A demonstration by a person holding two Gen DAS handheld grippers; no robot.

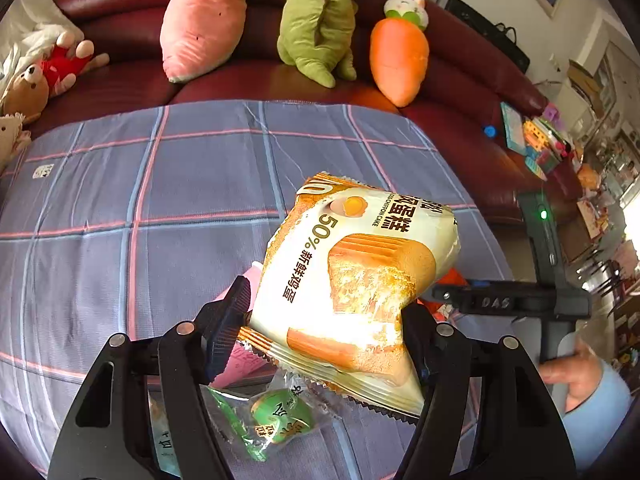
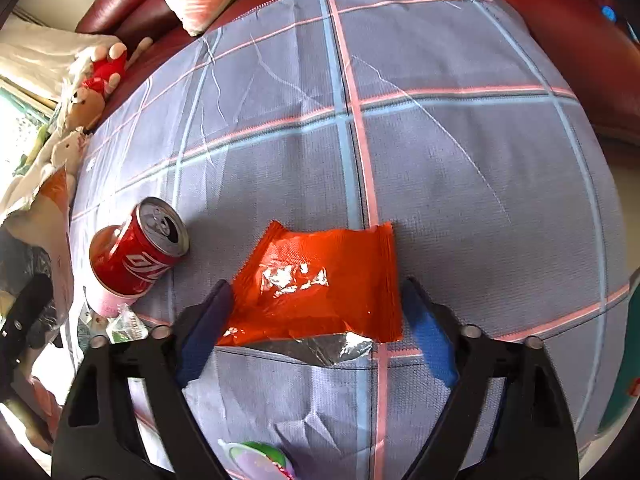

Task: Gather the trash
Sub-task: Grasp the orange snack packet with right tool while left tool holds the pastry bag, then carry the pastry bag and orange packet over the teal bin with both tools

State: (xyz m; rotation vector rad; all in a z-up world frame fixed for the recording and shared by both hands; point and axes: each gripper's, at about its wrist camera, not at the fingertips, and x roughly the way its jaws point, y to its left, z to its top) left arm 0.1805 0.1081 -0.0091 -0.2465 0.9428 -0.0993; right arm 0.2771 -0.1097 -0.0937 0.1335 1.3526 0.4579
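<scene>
My left gripper [image 1: 324, 312] clamps the chiffon cake packet [image 1: 352, 280] mid-frame; my right gripper [image 2: 316, 300] stands open around the orange wrapper [image 2: 320, 284], lower centre

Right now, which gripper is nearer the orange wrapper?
Right. The right gripper straddles the orange wrapper on the cloth, fingers open either side. The left gripper is lifted, clamping the cake packet.

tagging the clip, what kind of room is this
Most likely a home living room: a dark red leather sofa lined with plush toys sits behind a table under a plaid cloth.
</scene>
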